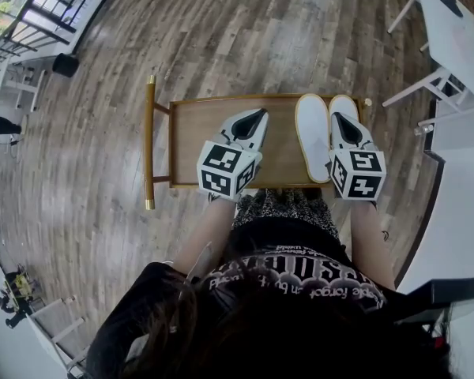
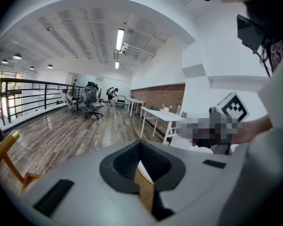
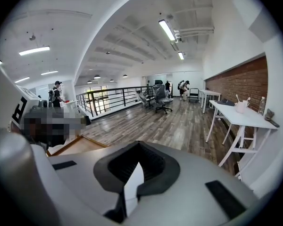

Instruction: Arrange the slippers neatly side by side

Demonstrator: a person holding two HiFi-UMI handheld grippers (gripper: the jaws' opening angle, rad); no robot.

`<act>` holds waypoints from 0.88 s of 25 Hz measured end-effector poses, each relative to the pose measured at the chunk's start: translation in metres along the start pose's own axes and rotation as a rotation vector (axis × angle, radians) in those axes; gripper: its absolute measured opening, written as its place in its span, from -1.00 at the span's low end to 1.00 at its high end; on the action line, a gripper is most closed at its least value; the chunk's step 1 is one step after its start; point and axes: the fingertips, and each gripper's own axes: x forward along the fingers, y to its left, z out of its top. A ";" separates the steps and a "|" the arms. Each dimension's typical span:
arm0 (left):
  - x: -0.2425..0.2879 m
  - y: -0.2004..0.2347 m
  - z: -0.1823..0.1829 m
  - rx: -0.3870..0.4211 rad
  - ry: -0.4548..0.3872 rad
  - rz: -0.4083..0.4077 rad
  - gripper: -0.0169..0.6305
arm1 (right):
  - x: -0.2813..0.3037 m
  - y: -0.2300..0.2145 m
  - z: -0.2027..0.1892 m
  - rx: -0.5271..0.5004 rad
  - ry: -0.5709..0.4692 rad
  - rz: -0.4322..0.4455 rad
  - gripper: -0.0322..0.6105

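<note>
Two white slippers lie side by side, toes away from me, at the right end of a small wooden table point(image 1: 197, 133). The left slipper point(image 1: 312, 136) shows whole. The right slipper point(image 1: 344, 104) is mostly hidden under my right gripper point(image 1: 347, 126), which hovers over it with jaws shut and nothing held. My left gripper point(image 1: 250, 121) hangs over the table's bare middle, also shut and empty. In each gripper view the grey jaw bodies fill the lower half, left gripper point(image 2: 140, 147) and right gripper point(image 3: 137, 149), and hide the table below.
The table has a raised rim and a wooden bar point(image 1: 149, 144) at its left end. White desks point(image 1: 458, 46) stand to the right and a black railing point(image 1: 47, 6) at the far left. Office chairs point(image 2: 92, 102) and people are far off across the wood floor.
</note>
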 end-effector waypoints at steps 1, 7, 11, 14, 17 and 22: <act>-0.001 0.002 -0.001 -0.002 0.000 0.003 -0.94 | 0.000 0.000 0.002 -0.003 -0.005 -0.004 -0.89; -0.012 0.016 -0.011 -0.025 0.010 0.025 -0.94 | -0.003 -0.001 0.012 -0.018 -0.032 -0.038 -0.89; -0.015 0.022 -0.020 -0.040 0.026 0.032 -0.94 | -0.002 -0.001 0.015 -0.031 -0.034 -0.043 -0.89; -0.016 0.022 -0.026 -0.047 0.040 0.026 -0.94 | -0.001 0.001 0.013 -0.039 -0.026 -0.041 -0.89; -0.013 0.021 -0.029 -0.051 0.048 0.021 -0.94 | 0.000 0.002 0.013 -0.054 -0.022 -0.037 -0.89; -0.008 0.018 -0.032 -0.057 0.061 0.012 -0.94 | 0.001 -0.002 0.014 -0.048 -0.025 -0.031 -0.89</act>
